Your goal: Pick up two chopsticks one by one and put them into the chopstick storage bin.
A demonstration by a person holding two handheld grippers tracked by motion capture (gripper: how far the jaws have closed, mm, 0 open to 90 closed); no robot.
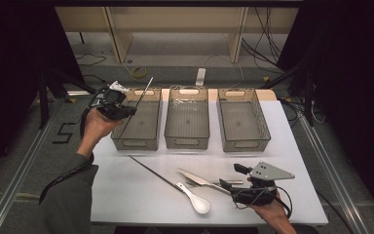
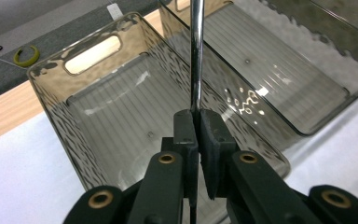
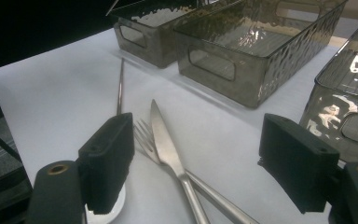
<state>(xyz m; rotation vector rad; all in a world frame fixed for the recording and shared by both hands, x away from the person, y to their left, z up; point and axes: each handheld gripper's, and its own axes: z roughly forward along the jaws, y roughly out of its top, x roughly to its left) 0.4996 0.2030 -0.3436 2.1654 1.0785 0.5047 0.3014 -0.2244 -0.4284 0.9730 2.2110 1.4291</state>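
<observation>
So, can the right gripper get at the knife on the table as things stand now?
Probably yes. The right gripper is open, and the knife lies on the table just ahead between its jaws. The knife rests across the fork, so the jaws may catch both.

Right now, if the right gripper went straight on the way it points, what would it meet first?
Most likely the knife, which lies between the open jaws of the right gripper, on top of the fork. Depth is hard to judge; the bins stand farther on.
</observation>
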